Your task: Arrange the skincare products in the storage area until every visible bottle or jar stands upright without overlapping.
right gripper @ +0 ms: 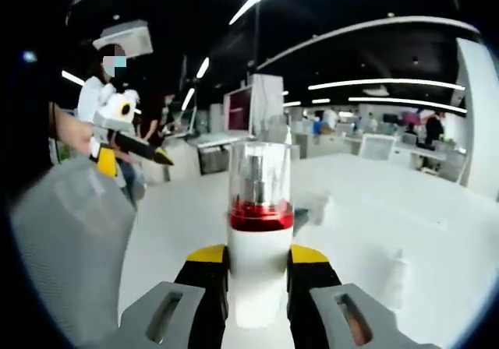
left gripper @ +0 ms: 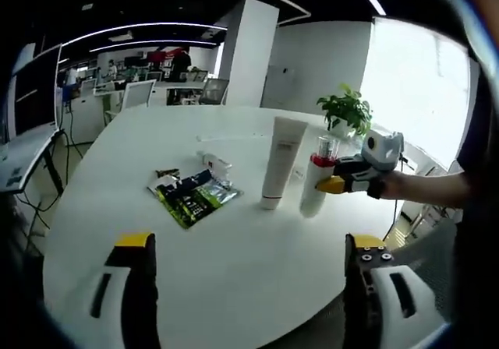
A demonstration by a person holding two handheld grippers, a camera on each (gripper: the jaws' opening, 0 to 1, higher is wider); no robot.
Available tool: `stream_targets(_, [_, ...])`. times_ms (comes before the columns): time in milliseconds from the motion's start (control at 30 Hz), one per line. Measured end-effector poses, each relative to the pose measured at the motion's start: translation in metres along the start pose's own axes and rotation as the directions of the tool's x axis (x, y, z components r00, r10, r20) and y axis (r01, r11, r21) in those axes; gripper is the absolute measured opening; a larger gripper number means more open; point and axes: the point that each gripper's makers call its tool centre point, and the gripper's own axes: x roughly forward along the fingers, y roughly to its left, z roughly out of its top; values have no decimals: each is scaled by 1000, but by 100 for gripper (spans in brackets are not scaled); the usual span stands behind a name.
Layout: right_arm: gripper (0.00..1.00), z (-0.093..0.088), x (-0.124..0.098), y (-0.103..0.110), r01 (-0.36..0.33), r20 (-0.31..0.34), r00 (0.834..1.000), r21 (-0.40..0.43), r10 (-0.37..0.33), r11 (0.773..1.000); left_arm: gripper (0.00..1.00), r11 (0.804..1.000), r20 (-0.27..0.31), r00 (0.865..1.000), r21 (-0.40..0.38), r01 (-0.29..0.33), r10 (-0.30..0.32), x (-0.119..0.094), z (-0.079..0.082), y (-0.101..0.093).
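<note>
My right gripper [right gripper: 258, 275] is clamped on the white pump bottle [right gripper: 259, 240]: in the right gripper view its two yellow-tipped jaws press against either side of the bottle's white body, just below the red band and clear cap. The bottle stands upright between them. In the left gripper view I see the same gripper [left gripper: 337, 179] coming in from the right, a hand [left gripper: 405, 185] behind it, its yellow tip against the bottle [left gripper: 318, 179], whose base meets the white table [left gripper: 140, 162].

My left gripper [left gripper: 251, 263] carries nothing; its jaws stand wide apart at the bottom of the left gripper view, over bare table near the front edge. In the right gripper view it [right gripper: 148, 153] appears up at the left, held in a hand, well away from the bottle, though from that angle I cannot tell how its jaws stand.

Just beside the pump bottle stands a tall white tube [left gripper: 281, 162], upright on its cap, close to the bottle but apart from it. Further along the table lie flat sachets [left gripper: 191, 195], a dark green one overlapping paler ones, and a small white item [left gripper: 216, 162] beyond them that I cannot make out. A potted plant [left gripper: 347, 113] sits near the table's far edge.
</note>
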Motion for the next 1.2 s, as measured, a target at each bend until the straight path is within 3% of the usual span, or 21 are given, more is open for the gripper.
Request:
stream_targets(133, [20, -10, 1, -2, -4, -24, 1000, -21, 3, 1000, 95, 1000, -3, 1000, -21, 10, -10, 9, -2, -1])
stream_targets(300, [20, -8, -10, -4, -9, 26, 1000, 1, 9, 1000, 94, 1000, -8, 1000, -26, 18, -18, 16, -1, -2])
stream_targets(400, [21, -9, -11, -1, -35, 18, 999, -67, 36, 997, 93, 999, -16, 1000, -27, 20, -20, 20, -2, -1])
stream_targets(433, [21, -8, -10, 0, -49, 16, 999, -118, 51, 992, 93, 999, -16, 1000, -28, 20, -20, 20, -2, -1])
stream_targets(1200, [22, -1, 25, -36, -125, 17, 991, -175, 130, 977, 90, 999, -53, 998, -47, 23, -25, 24, -17, -1])
